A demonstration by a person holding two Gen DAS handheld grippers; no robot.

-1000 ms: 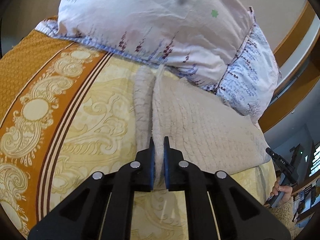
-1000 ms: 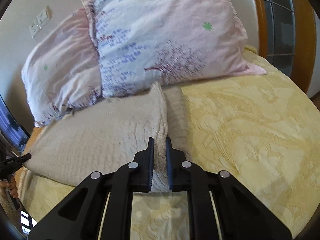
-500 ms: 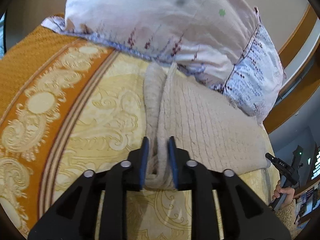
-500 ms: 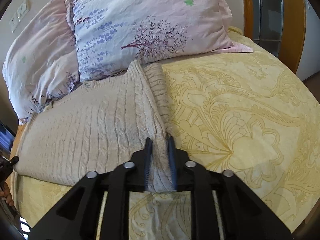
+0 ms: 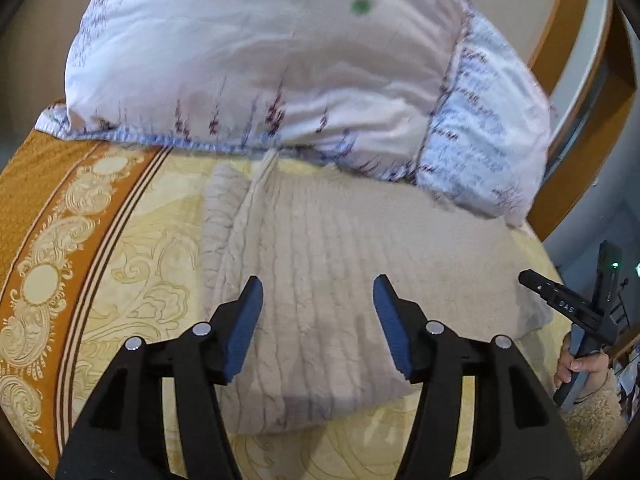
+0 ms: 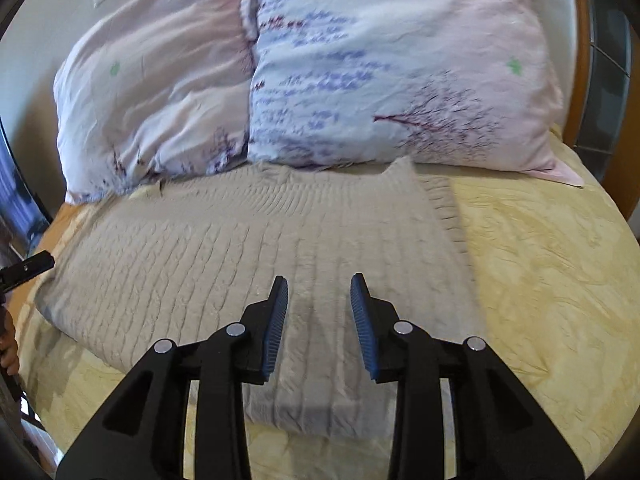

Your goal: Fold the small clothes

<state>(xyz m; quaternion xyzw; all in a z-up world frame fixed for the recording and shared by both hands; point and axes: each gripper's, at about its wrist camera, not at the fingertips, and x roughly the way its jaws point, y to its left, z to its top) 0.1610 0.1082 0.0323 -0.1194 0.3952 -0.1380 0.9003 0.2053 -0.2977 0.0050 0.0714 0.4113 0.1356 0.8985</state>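
While both sets of jaws were just opening, I had the left gripper (image 5: 318,300) and right gripper (image 6: 319,300) spread above the beige knitted sweater (image 6: 224,256), no cloth between them. It lay on the bed (image 6: 540,264), its far edge against the pillows (image 6: 360,80). I judged smoothing the fold before regripping best. Its sleeves stayed hidden; blur smeared the knit.

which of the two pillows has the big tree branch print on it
The pillow nearer the window, on the right in the right wrist view, shows the dark branching tree. The other pillow is mostly plain pink with small sprigs.
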